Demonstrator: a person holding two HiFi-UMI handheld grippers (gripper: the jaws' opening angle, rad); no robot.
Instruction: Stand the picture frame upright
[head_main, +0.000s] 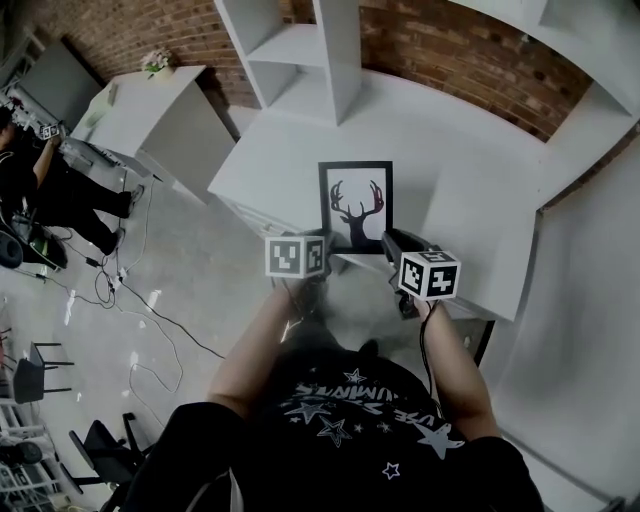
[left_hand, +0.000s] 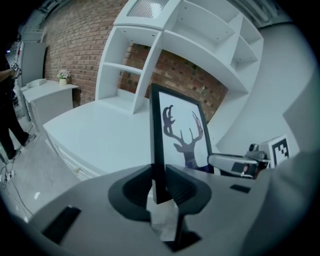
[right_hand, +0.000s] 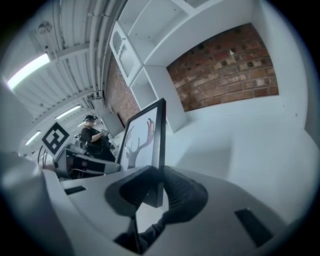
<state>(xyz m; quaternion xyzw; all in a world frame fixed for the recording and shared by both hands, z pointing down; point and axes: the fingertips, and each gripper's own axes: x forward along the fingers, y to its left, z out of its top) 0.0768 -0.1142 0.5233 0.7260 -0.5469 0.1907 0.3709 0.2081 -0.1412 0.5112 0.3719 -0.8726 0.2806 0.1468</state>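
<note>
Left claw (left_hand: 160, 186) and right claw (right_hand: 151, 189) both clamped on picture frame (head_main: 355, 205) bottom edge, frame roughly upright over tabletop (head_main: 460, 170); remaining, I'd say: seat it freestanding, release.

Only illegible lettering on the shirt (head_main: 345, 415)
</note>
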